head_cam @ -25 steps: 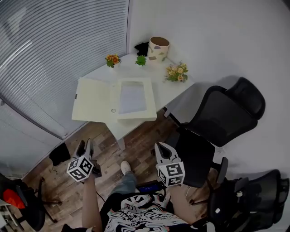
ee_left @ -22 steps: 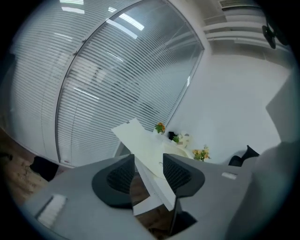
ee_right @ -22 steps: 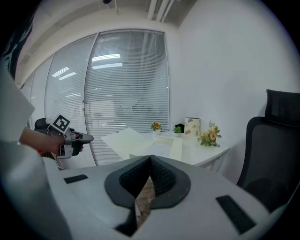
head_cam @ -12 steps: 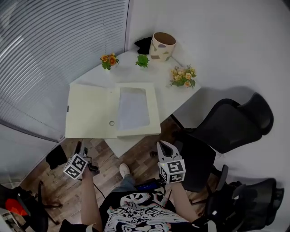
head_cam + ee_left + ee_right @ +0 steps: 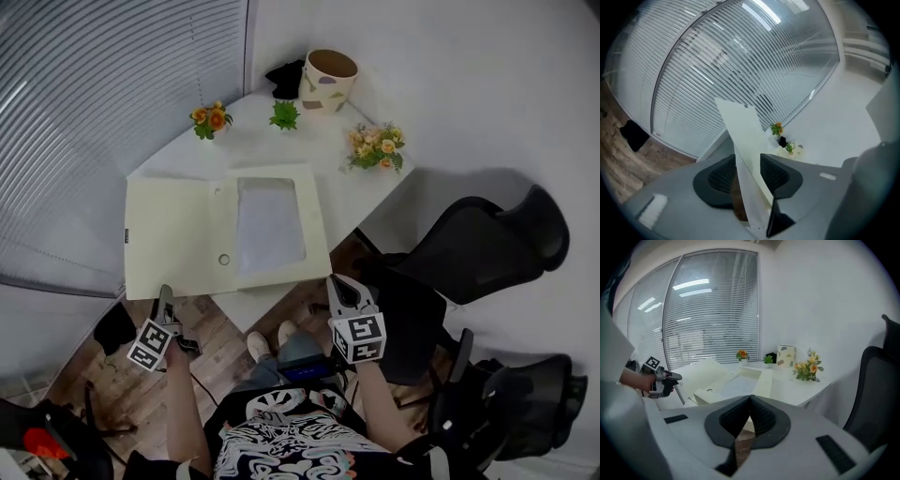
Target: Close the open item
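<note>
A cream file box (image 5: pixel 272 225) lies open on the white table (image 5: pixel 361 202), with a sheet of paper in its tray and its lid (image 5: pixel 173 239) flat to the left. My left gripper (image 5: pixel 166 292) is at the lid's near edge. In the left gripper view the lid (image 5: pixel 745 136) runs between the jaws of my left gripper (image 5: pixel 747 174); they have just been closing but still stand apart. My right gripper (image 5: pixel 337 284) hangs short of the table's near corner, shut and empty (image 5: pixel 750 401). The right gripper view shows the box (image 5: pixel 731 383) ahead.
At the table's far end stand a patterned pot (image 5: pixel 327 79), orange flowers (image 5: pixel 210 118), a small green plant (image 5: pixel 284 114) and a yellow bouquet (image 5: pixel 377 146). A black office chair (image 5: pixel 469 253) is right of the table. Window blinds (image 5: pixel 84 112) fill the left side.
Both grippers have come forward toward the table. The left one has reached the lid's near edge and rolled.
</note>
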Available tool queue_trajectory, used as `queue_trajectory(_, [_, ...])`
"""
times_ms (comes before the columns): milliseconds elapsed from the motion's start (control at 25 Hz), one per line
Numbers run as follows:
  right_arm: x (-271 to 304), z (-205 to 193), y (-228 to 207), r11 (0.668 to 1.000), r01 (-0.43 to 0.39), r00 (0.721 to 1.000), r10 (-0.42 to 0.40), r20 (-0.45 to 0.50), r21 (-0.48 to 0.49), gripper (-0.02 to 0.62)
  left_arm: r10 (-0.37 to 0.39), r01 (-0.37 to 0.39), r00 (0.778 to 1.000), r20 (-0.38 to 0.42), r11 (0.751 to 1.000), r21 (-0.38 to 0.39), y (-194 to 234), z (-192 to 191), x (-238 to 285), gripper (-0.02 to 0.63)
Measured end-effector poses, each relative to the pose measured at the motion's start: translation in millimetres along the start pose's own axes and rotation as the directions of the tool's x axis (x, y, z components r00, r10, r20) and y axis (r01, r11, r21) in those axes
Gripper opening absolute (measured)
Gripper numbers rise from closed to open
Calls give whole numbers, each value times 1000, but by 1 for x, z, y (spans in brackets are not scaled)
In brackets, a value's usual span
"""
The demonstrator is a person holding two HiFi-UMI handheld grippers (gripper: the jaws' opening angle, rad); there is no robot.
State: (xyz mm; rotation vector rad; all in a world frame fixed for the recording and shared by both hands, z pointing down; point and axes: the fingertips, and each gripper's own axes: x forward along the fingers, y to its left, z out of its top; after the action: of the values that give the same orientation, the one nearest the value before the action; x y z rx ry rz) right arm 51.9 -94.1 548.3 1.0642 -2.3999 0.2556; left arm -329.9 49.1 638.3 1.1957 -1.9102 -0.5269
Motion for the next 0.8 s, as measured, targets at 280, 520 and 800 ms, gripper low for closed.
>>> queue_trajectory(280, [19,-11,-5,1000,-18,999,18,-33,-1,3,0,0,1000,29,1000,-8,-6,5,4,104])
queue_trajectory(520, [33,-31,-15,999,-32,995,31,-92,-11,3,-3,3,1000,19,1000,7,-12,4,5,44])
queue_trajectory(800, [43,-44,-8,998,-59,990,60,-127,5,3,16,-16,999,31,1000,8,-10,7,6,43])
